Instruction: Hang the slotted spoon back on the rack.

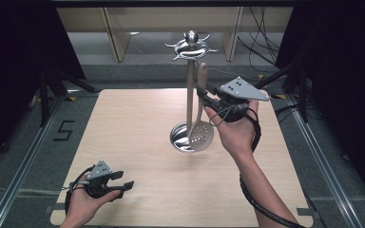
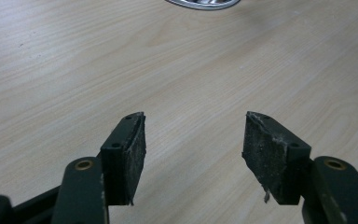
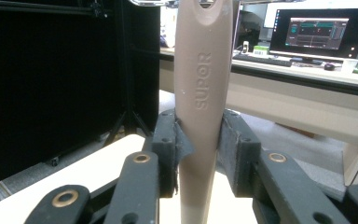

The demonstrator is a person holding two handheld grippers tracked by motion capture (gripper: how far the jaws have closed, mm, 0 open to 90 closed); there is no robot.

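Observation:
A beige slotted spoon (image 1: 200, 130) hangs upright beside the pole of a chrome utensil stand (image 1: 190, 47), its perforated bowl low over the stand's round base (image 1: 179, 137). My right gripper (image 1: 203, 93) is shut on the spoon's handle (image 3: 200, 107), which bears the word SUPOR and rises between the jaws. The handle's top reaches up near the stand's hooked crown. My left gripper (image 1: 126, 180) rests low at the table's front left, open, with nothing between its pads (image 2: 130, 154). The base's chrome edge (image 2: 203, 3) lies far ahead of it.
The light wooden table (image 1: 138, 123) sits on a grey floor with rails at both sides. Black curtains flank it. Cables lie at the back right. In the right gripper view a desk with a lit monitor (image 3: 319, 32) stands beyond.

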